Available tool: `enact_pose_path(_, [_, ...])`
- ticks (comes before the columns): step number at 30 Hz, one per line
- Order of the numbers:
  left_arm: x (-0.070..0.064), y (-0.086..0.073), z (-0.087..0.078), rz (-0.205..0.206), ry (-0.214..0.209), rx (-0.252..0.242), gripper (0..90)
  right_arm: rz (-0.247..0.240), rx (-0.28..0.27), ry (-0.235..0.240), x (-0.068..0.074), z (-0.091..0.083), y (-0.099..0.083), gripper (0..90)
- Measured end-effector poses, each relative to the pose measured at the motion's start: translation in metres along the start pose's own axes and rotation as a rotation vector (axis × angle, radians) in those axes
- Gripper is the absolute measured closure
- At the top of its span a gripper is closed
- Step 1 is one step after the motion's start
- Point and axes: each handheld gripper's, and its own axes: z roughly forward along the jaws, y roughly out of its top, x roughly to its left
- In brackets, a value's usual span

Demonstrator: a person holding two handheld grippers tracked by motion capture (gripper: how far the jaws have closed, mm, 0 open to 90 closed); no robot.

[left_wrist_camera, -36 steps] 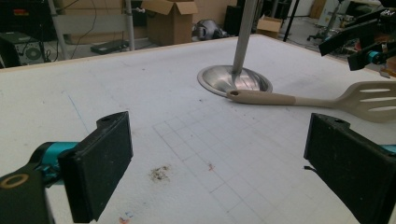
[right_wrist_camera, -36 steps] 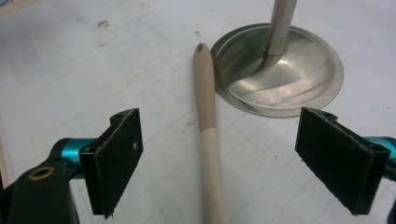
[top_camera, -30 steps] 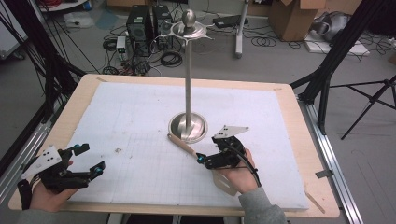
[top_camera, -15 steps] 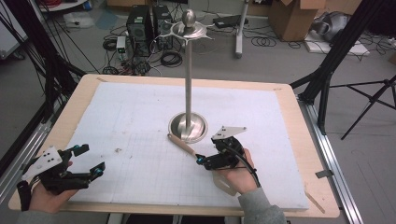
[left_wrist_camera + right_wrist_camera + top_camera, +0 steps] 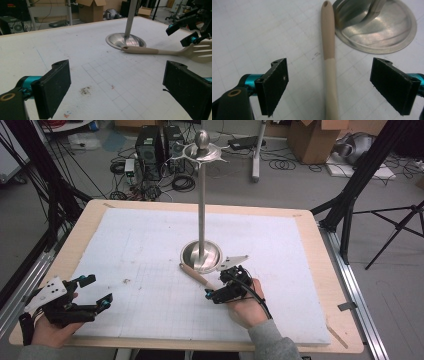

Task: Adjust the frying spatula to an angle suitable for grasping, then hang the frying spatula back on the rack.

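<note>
Right gripper (image 5: 329,85) hung wide open astride the spatula (image 5: 330,72) handle; lowering squarely before closing would have gripped best. Left gripper (image 5: 116,87) waited open.

Beige spatula (image 5: 329,62), silver stand (image 5: 201,255), white gridded mat (image 5: 150,250), black fingers (image 5: 274,85)
</note>
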Motion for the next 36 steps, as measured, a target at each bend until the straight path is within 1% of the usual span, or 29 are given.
enact_pose_path(3, [-0.001, 0.0, -0.001, 0.002, 0.004, 0.002, 8.4, -0.011, 0.037, 0.001, 0.0, 0.003, -0.001, 15.5])
enact_pose_path(8, [0.0, -0.001, -0.003, -0.001, 0.013, 0.002, 8.4, -0.013, 0.093, 0.017, -0.002, 0.008, -0.002, 21.9])
enact_pose_path(11, [-0.001, -0.001, -0.005, 0.002, 0.014, 0.002, 8.4, -0.022, 0.128, 0.013, -0.003, 0.011, -0.004, 22.7])
enact_pose_path(17, [-0.003, 0.0, -0.009, 0.006, 0.021, -0.003, 8.4, -0.019, 0.139, 0.015, -0.002, 0.012, -0.004, 23.5])
enact_pose_path(20, [-0.001, -0.001, -0.008, 0.003, 0.021, 0.001, 8.4, -0.014, 0.14, 0.02, -0.003, 0.012, -0.004, 23.9])
enact_pose_path(22, [0.001, -0.002, -0.006, 0.001, 0.019, 0.006, 8.4, -0.002, 0.153, 0.023, -0.004, 0.013, -0.004, 24.4])
enact_pose_path(24, [0.001, -0.002, -0.005, 0.003, 0.015, 0.006, 8.4, 0.001, 0.174, 0.025, -0.004, 0.015, -0.005, 25.4])
enact_pose_path(26, [0.0, -0.001, -0.005, 0.002, 0.015, 0.004, 8.4, -0.006, 0.18, 0.03, -0.004, 0.015, -0.006, 27.3])
enact_pose_path(28, [0.0, -0.001, -0.005, 0.003, 0.014, 0.004, 8.4, -0.003, 0.184, 0.031, -0.004, 0.015, -0.006, 29.8])
enact_pose_path(32, [0.0, -0.001, -0.005, 0.004, 0.016, 0.005, 8.4, -0.014, 0.217, 0.036, -0.004, 0.016, -0.007, 33.4])
enact_pose_path(35, [0.0, -0.001, -0.005, 0.004, 0.017, 0.006, 8.4, -0.007, 0.23, 0.046, -0.004, 0.016, -0.007, 35.9])
enact_pose_path(36, [0.0, -0.001, -0.005, 0.004, 0.017, 0.007, 8.4, -0.009, 0.231, 0.041, -0.004, 0.017, -0.007, 36.5])
